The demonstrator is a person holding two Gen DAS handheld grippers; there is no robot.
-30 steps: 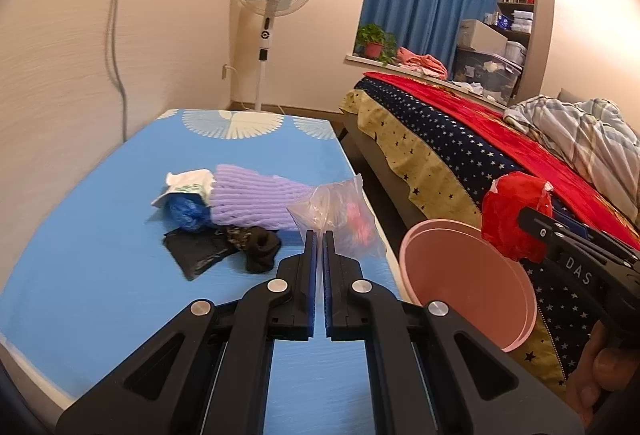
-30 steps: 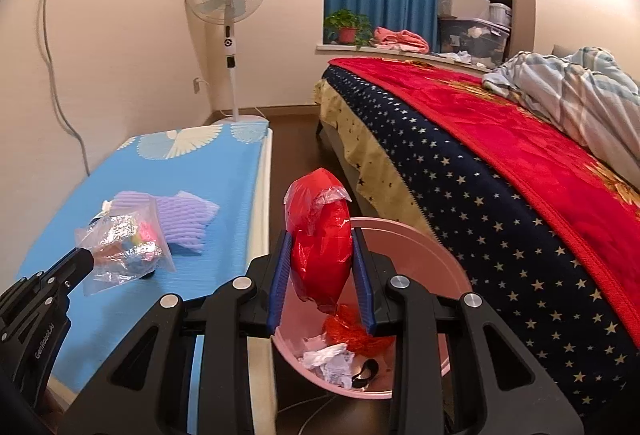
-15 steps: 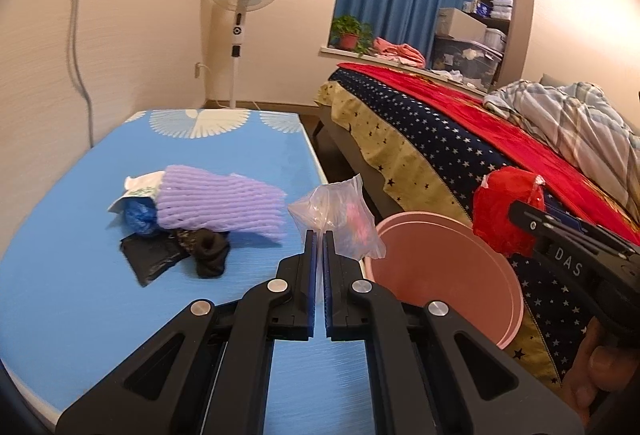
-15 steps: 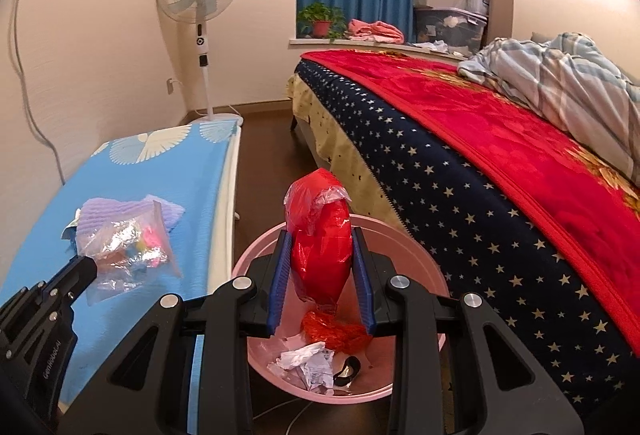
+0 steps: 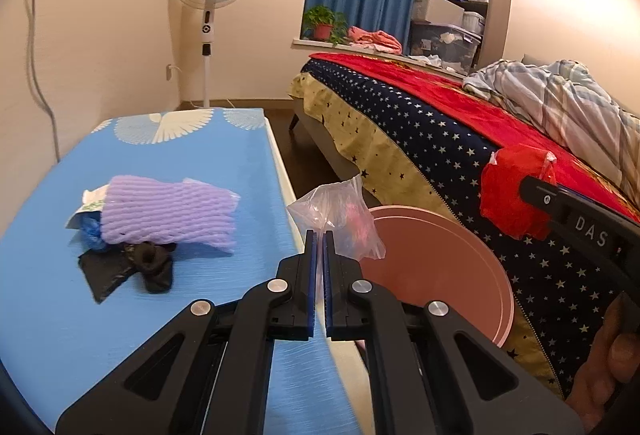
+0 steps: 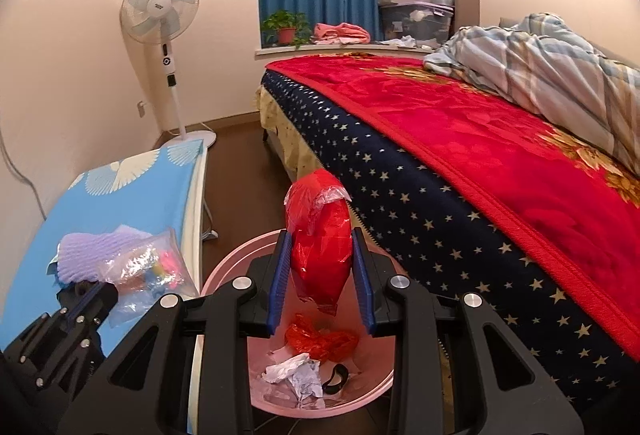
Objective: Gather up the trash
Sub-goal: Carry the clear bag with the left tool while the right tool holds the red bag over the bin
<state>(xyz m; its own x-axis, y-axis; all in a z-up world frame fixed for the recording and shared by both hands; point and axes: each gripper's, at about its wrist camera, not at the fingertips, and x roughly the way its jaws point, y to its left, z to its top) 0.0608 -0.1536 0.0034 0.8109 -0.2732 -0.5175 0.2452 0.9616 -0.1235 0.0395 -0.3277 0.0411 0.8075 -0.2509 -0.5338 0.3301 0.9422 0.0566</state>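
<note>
Red plastic wad (image 6: pixel 320 255) clenched in right gripper (image 6: pixel 320 275) jaws, hanging long axis vertical, directly above pink bin (image 6: pixel 240 259); judged ready to drop straight down. Left gripper (image 5: pixel 319 267) jaws pinched shut on clear bag (image 5: pixel 336 219), at bench (image 5: pixel 160 315) edge just beside the bin, short of its mouth. Purple foam sleeve (image 5: pixel 168 215) and black scraps (image 5: pixel 132 267) lie on bench.

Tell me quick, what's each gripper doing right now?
Left gripper: shut on the clear plastic bag.
Right gripper: shut on the red bag.
</note>
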